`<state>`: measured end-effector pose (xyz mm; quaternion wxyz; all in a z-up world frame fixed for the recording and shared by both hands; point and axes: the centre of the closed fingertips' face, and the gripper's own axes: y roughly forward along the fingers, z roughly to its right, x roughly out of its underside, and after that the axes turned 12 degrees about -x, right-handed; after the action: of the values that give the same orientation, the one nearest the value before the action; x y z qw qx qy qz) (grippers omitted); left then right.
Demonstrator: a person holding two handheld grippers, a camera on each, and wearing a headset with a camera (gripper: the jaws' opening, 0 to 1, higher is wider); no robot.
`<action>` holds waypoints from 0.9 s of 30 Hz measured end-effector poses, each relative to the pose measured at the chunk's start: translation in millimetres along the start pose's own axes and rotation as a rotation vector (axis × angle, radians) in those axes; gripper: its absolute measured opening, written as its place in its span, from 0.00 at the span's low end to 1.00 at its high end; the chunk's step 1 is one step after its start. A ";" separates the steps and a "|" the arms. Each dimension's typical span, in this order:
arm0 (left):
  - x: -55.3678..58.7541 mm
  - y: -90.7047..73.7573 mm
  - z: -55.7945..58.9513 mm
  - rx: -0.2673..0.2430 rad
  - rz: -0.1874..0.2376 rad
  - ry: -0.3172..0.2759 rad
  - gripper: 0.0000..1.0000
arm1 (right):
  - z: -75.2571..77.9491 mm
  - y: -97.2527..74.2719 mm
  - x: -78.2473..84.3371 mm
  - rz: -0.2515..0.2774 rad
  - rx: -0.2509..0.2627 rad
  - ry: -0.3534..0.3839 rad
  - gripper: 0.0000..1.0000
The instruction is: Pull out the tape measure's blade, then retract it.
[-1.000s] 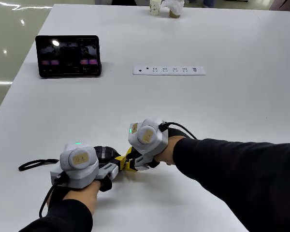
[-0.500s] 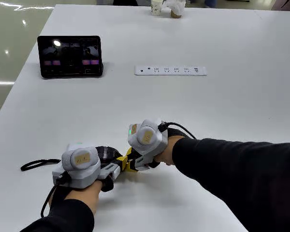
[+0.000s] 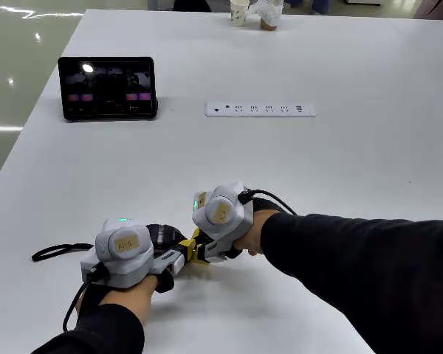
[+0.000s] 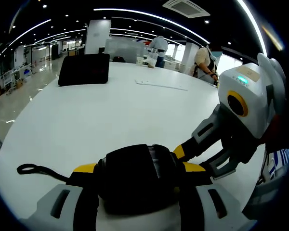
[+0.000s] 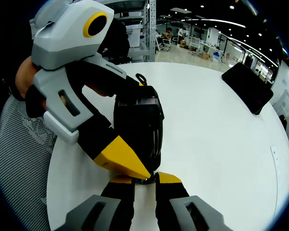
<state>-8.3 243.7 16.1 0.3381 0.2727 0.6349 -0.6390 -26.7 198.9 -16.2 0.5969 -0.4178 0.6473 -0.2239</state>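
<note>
- At the near edge of the white tabletop (image 3: 340,162), the left gripper (image 4: 138,167) is clenched across the rounded black-and-yellow plastic tape measure (image 5: 138,120), with one jaw pressed to each side of the case.
- The right gripper (image 5: 144,179) faces it head-on. Its yellow-tipped jaws are pinched together on the blade tip (image 5: 145,181) at the case's mouth.
- Compared with half a second ago, both grippers keep the same grasp and the same spot. The blade tip still sits against the case.
- A thin black wrist strap (image 3: 55,251) trails from the tape measure toward the tabletop's left edge and lies flat.
- A dark sleeve (image 3: 369,265) reaches in from the right edge.
- Farther in, a long white power strip (image 3: 260,109) lies mid-tabletop. A black tablet (image 3: 107,87) with its screen lit stands near the left edge.
- A pale paper cup (image 3: 239,11) stands at the far edge.
- A glossy floor (image 3: 15,66) shows past the left edge.
- In the left gripper view, people (image 4: 159,44) stand beyond the far edge under long ceiling light strips (image 4: 149,17).
</note>
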 end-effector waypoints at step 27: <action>-15.6 -12.8 -10.1 0.133 0.009 0.034 0.86 | -4.9 -35.5 6.1 0.078 0.076 0.084 0.22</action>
<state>-9.3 254.6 35.8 0.3112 0.3081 0.5953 -0.6737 -21.3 173.4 9.2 0.5929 -0.3595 0.6786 -0.2423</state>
